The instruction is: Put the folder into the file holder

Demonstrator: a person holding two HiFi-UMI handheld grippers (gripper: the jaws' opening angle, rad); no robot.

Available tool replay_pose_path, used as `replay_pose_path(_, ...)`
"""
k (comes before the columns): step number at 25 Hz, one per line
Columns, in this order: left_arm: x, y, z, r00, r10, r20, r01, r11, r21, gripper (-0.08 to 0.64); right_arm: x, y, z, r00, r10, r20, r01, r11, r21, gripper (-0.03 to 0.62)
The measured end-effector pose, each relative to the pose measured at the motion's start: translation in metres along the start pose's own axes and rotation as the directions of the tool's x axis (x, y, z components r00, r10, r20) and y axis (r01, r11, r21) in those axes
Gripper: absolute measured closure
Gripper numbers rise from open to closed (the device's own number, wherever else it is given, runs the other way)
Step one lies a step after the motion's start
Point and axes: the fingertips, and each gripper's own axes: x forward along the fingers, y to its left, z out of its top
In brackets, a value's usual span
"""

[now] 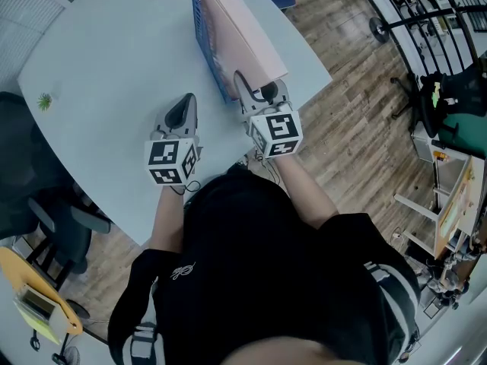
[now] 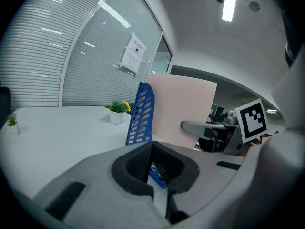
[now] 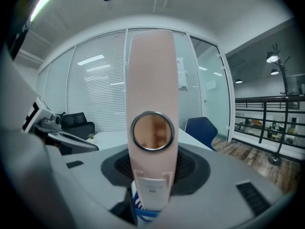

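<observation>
The pink folder (image 1: 245,29) stands on edge, leaning right, next to the blue slotted wall of the file holder (image 1: 202,42) at the far side of the white table (image 1: 114,59). My right gripper (image 1: 256,91) is shut on the folder's near spine (image 3: 152,80), which has a round metal ring hole, and the file holder's blue base (image 3: 143,212) shows just under it. My left gripper (image 1: 185,101) hovers over the table left of the holder, shut and holding nothing. In the left gripper view its pads (image 2: 164,163) meet in front of the file holder (image 2: 140,116) and the folder (image 2: 183,109).
A tiny potted plant (image 1: 44,101) sits near the table's left edge, and a flowering plant (image 2: 116,111) stands beyond the holder. A blue chair (image 3: 200,128) is past the far right edge and a dark office chair (image 1: 23,173) at the left. The table edge runs close beside the folder's right.
</observation>
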Motion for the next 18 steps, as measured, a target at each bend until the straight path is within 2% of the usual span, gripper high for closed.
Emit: replay_pose_path(18,-0.001,0.002,-0.002,1.000,0.000,-0.003,0.000,1.000,-0.001,0.561,0.005,0.004,-0.016,0.999,-0.004,-0.039,0.003,1.000,-0.029,0.431)
